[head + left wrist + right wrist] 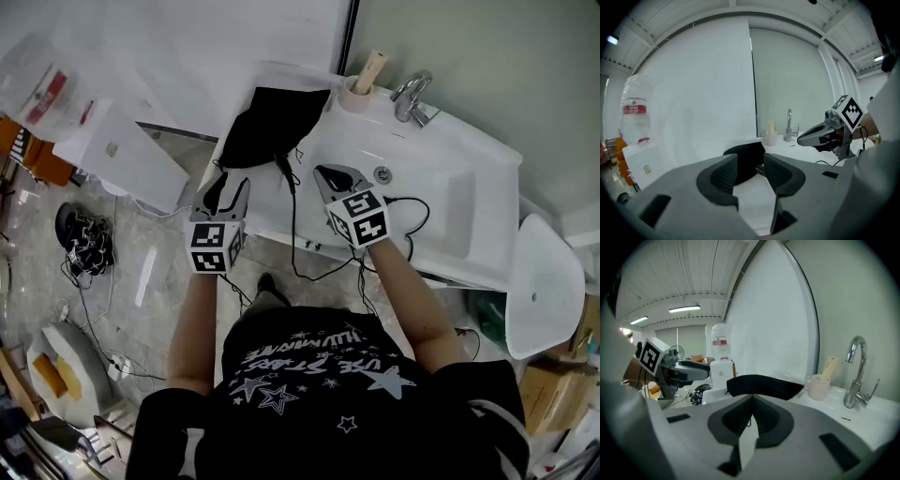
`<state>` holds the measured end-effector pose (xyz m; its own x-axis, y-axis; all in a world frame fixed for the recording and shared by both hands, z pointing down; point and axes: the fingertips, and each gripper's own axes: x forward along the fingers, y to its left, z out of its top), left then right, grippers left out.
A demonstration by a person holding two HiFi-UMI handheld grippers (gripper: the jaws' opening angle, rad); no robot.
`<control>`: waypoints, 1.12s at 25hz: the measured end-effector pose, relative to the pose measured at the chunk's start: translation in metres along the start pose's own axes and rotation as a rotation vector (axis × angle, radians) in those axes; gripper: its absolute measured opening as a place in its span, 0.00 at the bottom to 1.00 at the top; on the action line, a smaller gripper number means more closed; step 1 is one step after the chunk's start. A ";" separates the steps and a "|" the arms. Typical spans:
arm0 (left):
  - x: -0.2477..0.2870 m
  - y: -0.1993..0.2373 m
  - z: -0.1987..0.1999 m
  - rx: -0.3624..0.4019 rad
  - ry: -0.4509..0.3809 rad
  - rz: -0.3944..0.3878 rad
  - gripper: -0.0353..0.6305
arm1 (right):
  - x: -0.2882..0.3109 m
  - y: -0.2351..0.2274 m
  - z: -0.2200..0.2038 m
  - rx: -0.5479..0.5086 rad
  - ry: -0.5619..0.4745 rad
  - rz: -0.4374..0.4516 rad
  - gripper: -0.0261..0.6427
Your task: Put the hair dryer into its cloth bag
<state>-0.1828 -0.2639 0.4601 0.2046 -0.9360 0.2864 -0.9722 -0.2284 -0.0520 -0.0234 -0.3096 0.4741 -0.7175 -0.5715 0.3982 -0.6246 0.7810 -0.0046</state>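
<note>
Head view: one limp black cloth bag (272,127), one glossy white sink (450,211); my left gripper (228,184) gapes empty, my right gripper (339,175) is pinched closed.

Whatever lies inside the cloth bag (272,127) is hidden; only a cord (293,234) emerges.

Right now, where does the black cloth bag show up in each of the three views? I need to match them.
Head view: black cloth bag in the upper middle, left of the faucet.
Left gripper view: bag just below centre, faucet up to its right.
Right gripper view: bag at centre, faucet far right.
Shared landmark: the faucet, always right of the bag.
</note>
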 end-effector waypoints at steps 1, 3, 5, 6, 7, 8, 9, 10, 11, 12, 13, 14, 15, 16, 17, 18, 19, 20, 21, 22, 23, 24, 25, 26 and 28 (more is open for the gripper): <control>-0.005 -0.007 0.000 0.000 -0.003 0.009 0.32 | -0.006 0.001 0.000 -0.005 -0.007 0.007 0.05; -0.014 -0.020 0.002 -0.004 -0.013 0.029 0.28 | -0.020 0.003 0.000 -0.013 -0.022 0.021 0.05; -0.027 -0.034 0.002 -0.006 -0.019 0.048 0.24 | -0.035 0.006 0.000 -0.014 -0.041 0.036 0.05; -0.033 -0.042 0.002 -0.004 -0.020 0.057 0.23 | -0.044 0.008 0.001 -0.016 -0.053 0.044 0.05; -0.041 -0.049 0.002 -0.002 -0.022 0.066 0.21 | -0.052 0.010 0.001 -0.020 -0.065 0.050 0.05; -0.048 -0.057 0.003 -0.001 -0.024 0.077 0.18 | -0.060 0.012 0.000 -0.031 -0.074 0.056 0.05; -0.055 -0.064 0.003 0.001 -0.029 0.088 0.16 | -0.069 0.015 -0.001 -0.046 -0.080 0.061 0.05; -0.063 -0.071 0.004 0.002 -0.034 0.102 0.13 | -0.077 0.017 -0.003 -0.065 -0.084 0.068 0.05; -0.070 -0.078 0.004 0.003 -0.041 0.117 0.10 | -0.085 0.019 -0.004 -0.085 -0.087 0.076 0.05; -0.076 -0.084 0.004 0.000 -0.045 0.133 0.08 | -0.092 0.021 -0.006 -0.102 -0.089 0.086 0.05; -0.082 -0.091 0.003 -0.006 -0.048 0.146 0.07 | -0.099 0.024 -0.007 -0.116 -0.090 0.100 0.05; -0.088 -0.098 0.002 -0.014 -0.050 0.157 0.07 | -0.106 0.026 -0.009 -0.127 -0.090 0.115 0.05; -0.095 -0.105 0.001 -0.023 -0.052 0.167 0.07 | -0.112 0.029 -0.012 -0.137 -0.089 0.131 0.05; -0.102 -0.112 -0.001 -0.032 -0.055 0.177 0.07 | -0.118 0.033 -0.015 -0.145 -0.087 0.147 0.05; -0.109 -0.119 -0.002 -0.039 -0.057 0.185 0.07 | -0.124 0.037 -0.018 -0.153 -0.085 0.162 0.05; -0.115 -0.126 -0.004 -0.044 -0.057 0.192 0.07 | -0.129 0.041 -0.021 -0.158 -0.083 0.177 0.05; -0.122 -0.133 -0.007 -0.049 -0.055 0.196 0.07 | -0.133 0.045 -0.024 -0.160 -0.082 0.191 0.05; -0.128 -0.140 -0.010 -0.055 -0.051 0.198 0.07 | -0.138 0.050 -0.028 -0.160 -0.080 0.204 0.05; -0.134 -0.146 -0.013 -0.060 -0.045 0.199 0.07 | -0.142 0.055 -0.032 -0.158 -0.079 0.218 0.05; -0.140 -0.151 -0.017 -0.063 -0.038 0.202 0.07 | -0.145 0.060 -0.035 -0.154 -0.078 0.231 0.05; -0.147 -0.154 -0.020 -0.064 -0.031 0.207 0.07 | -0.148 0.066 -0.037 -0.150 -0.079 0.244 0.05; -0.152 -0.157 -0.022 -0.061 -0.025 0.214 0.07 | -0.149 0.070 -0.039 -0.147 -0.080 0.254 0.05; -0.156 -0.159 -0.024 -0.056 -0.019 0.219 0.07 | -0.151 0.073 -0.041 -0.146 -0.081 0.260 0.05; -0.160 -0.161 -0.026 -0.051 -0.015 0.222 0.07 | -0.152 0.075 -0.043 -0.145 -0.081 0.265 0.05; -0.168 -0.164 -0.031 -0.051 -0.010 0.224 0.07 | -0.154 0.080 -0.047 -0.140 -0.081 0.269 0.05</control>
<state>-0.0611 -0.0612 0.4505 -0.0166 -0.9645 0.2636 -0.9979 -0.0007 -0.0651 0.0515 -0.1471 0.4552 -0.8772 -0.3533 0.3251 -0.3644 0.9308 0.0283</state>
